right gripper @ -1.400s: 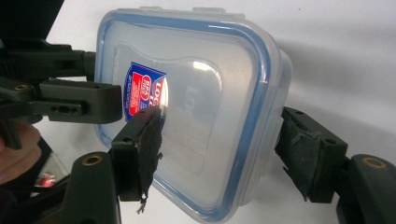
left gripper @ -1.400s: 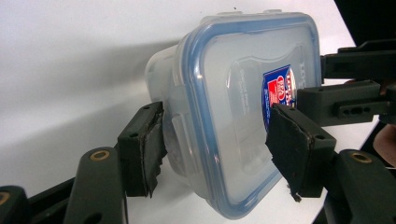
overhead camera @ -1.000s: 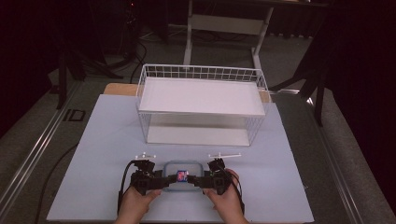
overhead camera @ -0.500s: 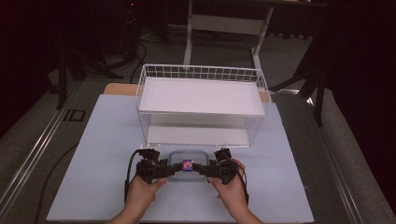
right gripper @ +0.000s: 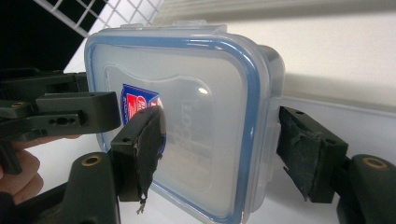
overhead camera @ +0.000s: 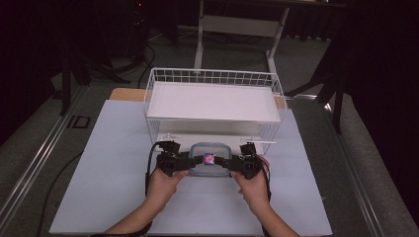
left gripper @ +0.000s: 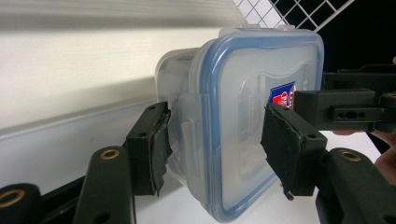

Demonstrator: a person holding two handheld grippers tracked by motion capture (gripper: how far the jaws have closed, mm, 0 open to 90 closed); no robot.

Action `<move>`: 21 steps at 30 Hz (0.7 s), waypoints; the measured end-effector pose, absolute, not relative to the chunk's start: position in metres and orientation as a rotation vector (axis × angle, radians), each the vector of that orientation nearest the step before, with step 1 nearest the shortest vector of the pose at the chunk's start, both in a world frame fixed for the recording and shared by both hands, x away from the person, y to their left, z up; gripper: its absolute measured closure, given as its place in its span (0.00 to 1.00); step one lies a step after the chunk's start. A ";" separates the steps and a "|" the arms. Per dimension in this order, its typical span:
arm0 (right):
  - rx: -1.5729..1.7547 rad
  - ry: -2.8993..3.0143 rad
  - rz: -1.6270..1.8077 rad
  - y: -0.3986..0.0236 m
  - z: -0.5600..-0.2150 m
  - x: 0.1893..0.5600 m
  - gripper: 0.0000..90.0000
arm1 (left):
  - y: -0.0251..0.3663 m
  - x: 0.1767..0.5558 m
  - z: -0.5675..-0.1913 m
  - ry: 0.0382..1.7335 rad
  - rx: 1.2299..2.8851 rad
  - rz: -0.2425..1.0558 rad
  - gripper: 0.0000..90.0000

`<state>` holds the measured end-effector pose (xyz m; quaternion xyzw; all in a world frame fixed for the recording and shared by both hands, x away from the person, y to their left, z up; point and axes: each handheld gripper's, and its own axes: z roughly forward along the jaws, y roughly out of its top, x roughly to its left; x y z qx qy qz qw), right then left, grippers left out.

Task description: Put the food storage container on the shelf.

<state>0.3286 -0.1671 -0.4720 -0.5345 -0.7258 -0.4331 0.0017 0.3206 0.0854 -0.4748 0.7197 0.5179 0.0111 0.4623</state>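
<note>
A clear plastic container (overhead camera: 209, 159) with a blue-rimmed snap lid is held between the two claws just in front of the white wire rack (overhead camera: 213, 101), near the front middle of the pale surface (overhead camera: 108, 163). In the high view it sits level, lid facing up, its slightly longer side running across from one hand to the other, with a small red and blue label near the lid's centre. The left claw (overhead camera: 190, 160) comes in from the container's left end and the right claw (overhead camera: 228, 163) from its right end, so the two point at each other along that long axis. In the left claw view, the left claw (left gripper: 215, 140) has just been closing and is clamped on the container (left gripper: 243, 126), one pad on the base and latch side, the other flat on the lid beside the label. In the right claw view, the right claw (right gripper: 219, 144) grips the container (right gripper: 196, 121) the same way, one pad on the lid, the other at the base side. Both hands hold the claw bodies from the near side.
</note>
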 end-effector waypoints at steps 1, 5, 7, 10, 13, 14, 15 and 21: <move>-1.682 -2.277 -1.366 -0.168 -0.472 0.331 0.36 | 0.085 0.324 -0.474 1.274 1.771 0.027 0.49; -1.698 -2.277 -1.372 -0.169 -0.470 0.342 0.36 | 0.082 0.336 -0.473 1.269 1.772 0.030 0.48; -1.707 -2.264 -1.381 -0.170 -0.471 0.347 0.36 | 0.082 0.341 -0.475 1.266 1.772 0.039 0.48; -1.721 -2.260 -1.388 -0.170 -0.473 0.354 0.36 | 0.080 0.347 -0.479 1.265 1.763 0.038 0.48; -1.733 -2.256 -1.395 -0.170 -0.477 0.360 0.36 | 0.080 0.353 -0.484 1.268 1.755 0.039 0.48; -1.739 -2.253 -1.391 -0.170 -0.478 0.362 0.36 | 0.080 0.355 -0.485 1.275 1.753 0.035 0.48; -1.741 -2.248 -1.391 -0.170 -0.480 0.363 0.36 | 0.080 0.357 -0.487 1.280 1.753 0.033 0.48; -1.751 -2.258 -1.393 -0.164 -0.487 0.370 0.36 | 0.084 0.366 -0.492 1.284 1.763 0.037 0.47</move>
